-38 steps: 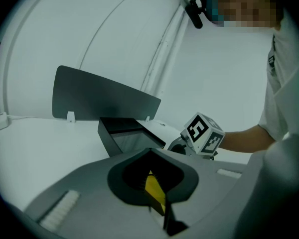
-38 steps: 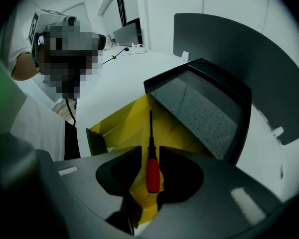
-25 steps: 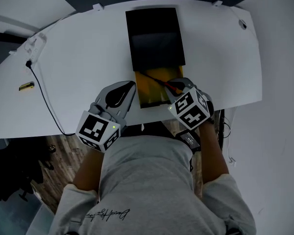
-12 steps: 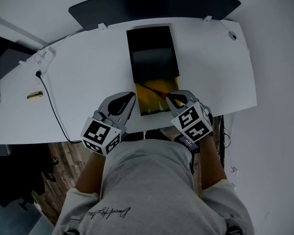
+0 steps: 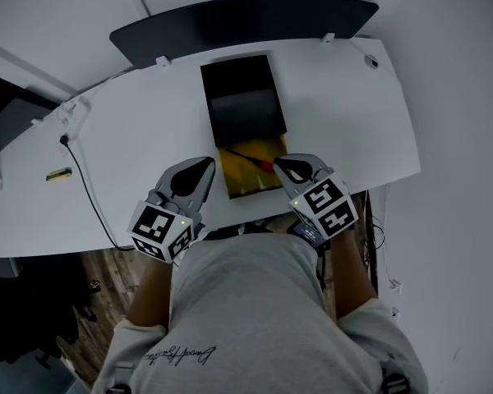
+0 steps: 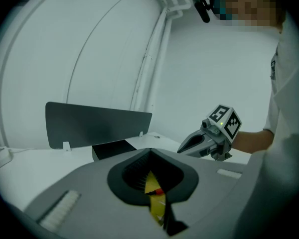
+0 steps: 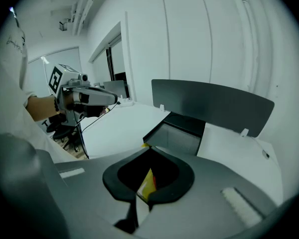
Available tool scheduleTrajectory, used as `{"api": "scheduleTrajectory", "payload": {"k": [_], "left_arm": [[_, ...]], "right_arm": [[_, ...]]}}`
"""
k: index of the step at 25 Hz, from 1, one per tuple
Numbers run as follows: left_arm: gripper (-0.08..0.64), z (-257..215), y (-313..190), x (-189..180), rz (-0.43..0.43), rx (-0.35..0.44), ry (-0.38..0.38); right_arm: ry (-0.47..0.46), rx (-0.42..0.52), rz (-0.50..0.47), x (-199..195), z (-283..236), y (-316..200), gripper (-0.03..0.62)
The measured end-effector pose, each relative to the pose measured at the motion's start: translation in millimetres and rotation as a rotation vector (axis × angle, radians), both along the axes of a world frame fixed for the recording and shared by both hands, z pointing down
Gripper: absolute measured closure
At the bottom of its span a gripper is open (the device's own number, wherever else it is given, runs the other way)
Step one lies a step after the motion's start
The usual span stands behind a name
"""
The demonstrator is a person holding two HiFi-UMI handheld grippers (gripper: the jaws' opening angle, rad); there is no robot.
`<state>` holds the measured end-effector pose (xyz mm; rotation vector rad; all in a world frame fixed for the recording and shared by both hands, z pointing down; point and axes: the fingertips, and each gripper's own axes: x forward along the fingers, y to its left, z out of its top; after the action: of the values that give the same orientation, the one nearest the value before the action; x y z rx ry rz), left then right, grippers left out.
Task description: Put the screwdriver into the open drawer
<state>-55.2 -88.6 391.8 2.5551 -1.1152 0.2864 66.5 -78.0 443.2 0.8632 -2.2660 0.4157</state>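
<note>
Tongs nearest me: my left tongs [image 5: 207, 163] and right tongs [image 5: 279, 164] are both closed with nothing in them, one at each front corner of the open yellow drawer [image 5: 248, 185]. I reckon they're kept clear of it because the job looks done. Inside the drawer the screwdriver [image 5: 251, 158] lies slantwise, red handle toward my right tongs, and behind the drawer sit its black cabinet [image 5: 242, 97], the white worktop [image 5: 131, 138] and a dark back panel [image 5: 246, 19].

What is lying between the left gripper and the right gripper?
In the head view, the open drawer sits between left gripper and right gripper, the screwdriver lying inside it.
</note>
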Motion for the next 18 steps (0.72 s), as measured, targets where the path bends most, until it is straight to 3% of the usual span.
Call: {"api": "scheduleTrajectory", "payload": {"k": [8, 18], "left_arm": [[0.56, -11, 6, 8, 0.003, 0.015, 0.021], [0.56, -12, 9, 3, -0.001, 0.014, 0.004]], "right_arm": [[-0.078, -0.015, -0.008, -7, -9, 4, 0.58], [-0.095, -0.018, -0.01, -10, -9, 1, 0.58]]}}
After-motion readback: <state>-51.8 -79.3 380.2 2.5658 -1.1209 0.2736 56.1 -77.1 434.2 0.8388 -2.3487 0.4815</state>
